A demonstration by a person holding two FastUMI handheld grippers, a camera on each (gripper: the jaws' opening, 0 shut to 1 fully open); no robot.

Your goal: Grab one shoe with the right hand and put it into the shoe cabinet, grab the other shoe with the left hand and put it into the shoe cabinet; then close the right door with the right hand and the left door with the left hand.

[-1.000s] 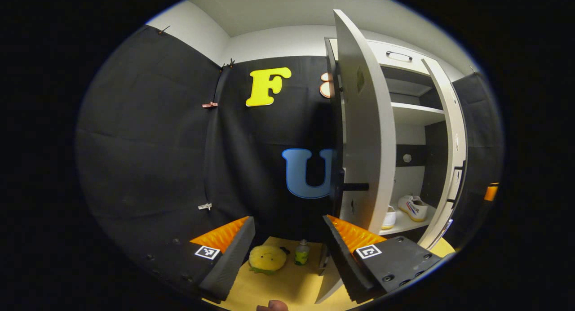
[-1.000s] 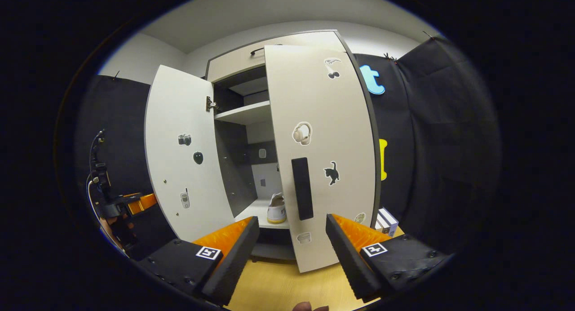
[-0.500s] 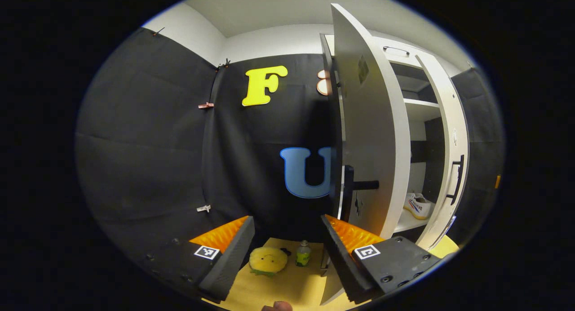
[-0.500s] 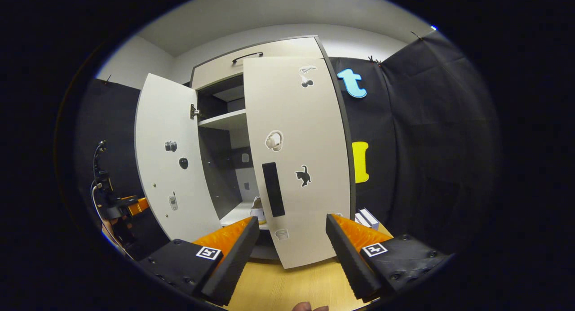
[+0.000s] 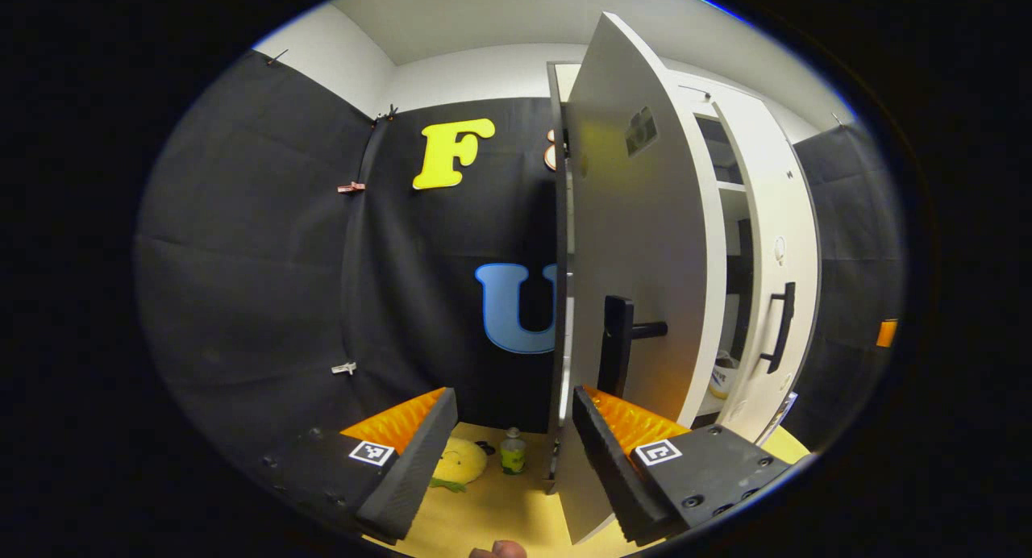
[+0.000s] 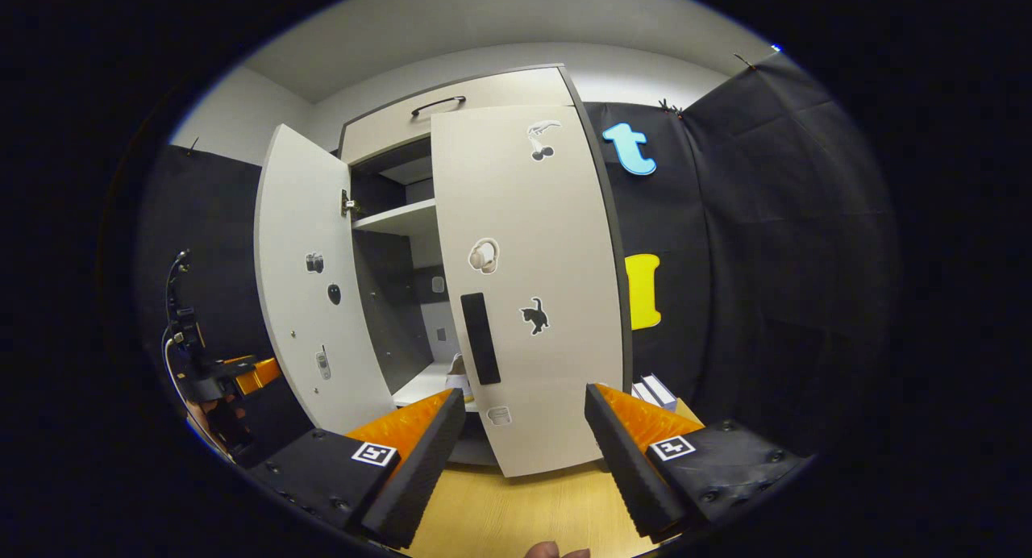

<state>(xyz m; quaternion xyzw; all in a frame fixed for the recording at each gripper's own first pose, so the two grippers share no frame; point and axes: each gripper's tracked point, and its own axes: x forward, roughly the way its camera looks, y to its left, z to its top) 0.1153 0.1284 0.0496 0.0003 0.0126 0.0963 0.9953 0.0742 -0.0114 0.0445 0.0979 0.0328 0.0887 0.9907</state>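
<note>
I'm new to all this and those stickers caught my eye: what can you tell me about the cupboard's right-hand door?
The right door is a tall, pale, smooth panel, nearly shut. It carries a dark upright handle and stickers: cherries, headphones, a black cat, a cup. Nothing touches it; the right gripper is open in front of its lower edge.

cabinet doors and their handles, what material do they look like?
Left door and right door: flat off-white panels with a smooth matte face, probably laminated board; stickers lie flat on them and the left door takes a soft sheen. Left door handle and right door handle: black matte bars, either plastic or coated metal; the look leaves that open.
</note>
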